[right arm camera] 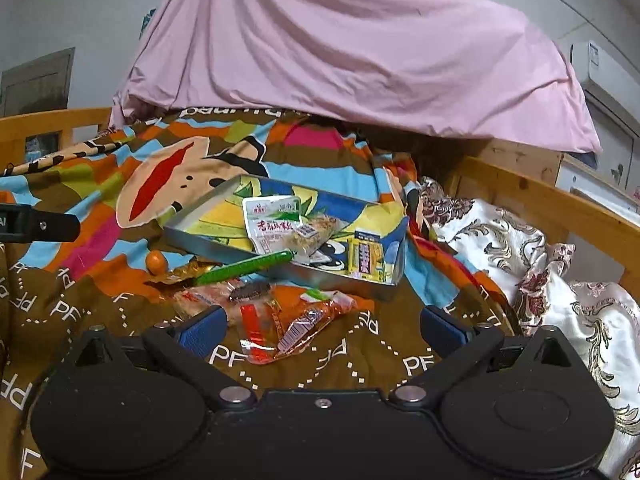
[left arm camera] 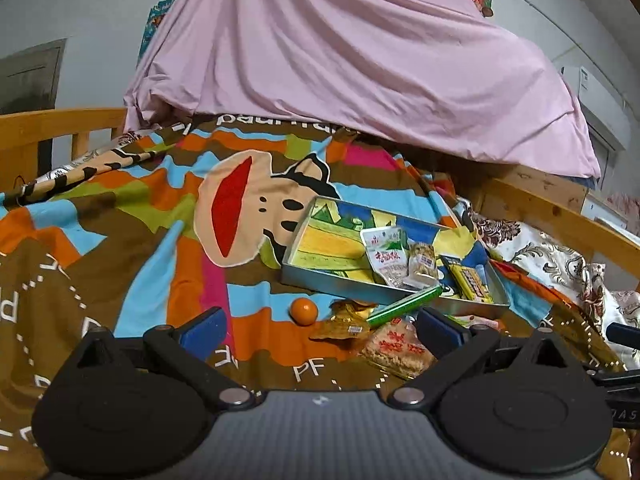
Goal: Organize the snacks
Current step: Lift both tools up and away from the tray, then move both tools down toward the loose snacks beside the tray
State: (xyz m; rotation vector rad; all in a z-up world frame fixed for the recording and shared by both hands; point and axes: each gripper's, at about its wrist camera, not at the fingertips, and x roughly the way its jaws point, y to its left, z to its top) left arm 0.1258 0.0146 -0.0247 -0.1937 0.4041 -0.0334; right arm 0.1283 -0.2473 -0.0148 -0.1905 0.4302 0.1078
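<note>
A metal tin tray (left arm camera: 320, 280) (right arm camera: 200, 242) lies on the bed and holds a white-green snack packet (left arm camera: 386, 254) (right arm camera: 276, 226), a small clear packet (left arm camera: 422, 266) and a yellow bar (left arm camera: 470, 284) (right arm camera: 366, 260). A green stick packet (left arm camera: 404, 304) (right arm camera: 244, 268) leans on its front rim. In front lie a small orange (left arm camera: 304, 311) (right arm camera: 156, 261), a golden wrapper (left arm camera: 344, 322), a cracker pack (left arm camera: 398, 350) and an orange-red packet (right arm camera: 280, 320). My left gripper (left arm camera: 320, 330) is open above the golden wrapper. My right gripper (right arm camera: 322, 326) is open around the orange-red packet.
A colourful cartoon blanket (left arm camera: 160, 240) covers the bed. A pink sheet (left arm camera: 360, 60) hangs over the far end. Wooden bed rails (left arm camera: 560, 212) run along the right and the left (left arm camera: 60, 128). A floral quilt (right arm camera: 520, 248) is bunched at the right.
</note>
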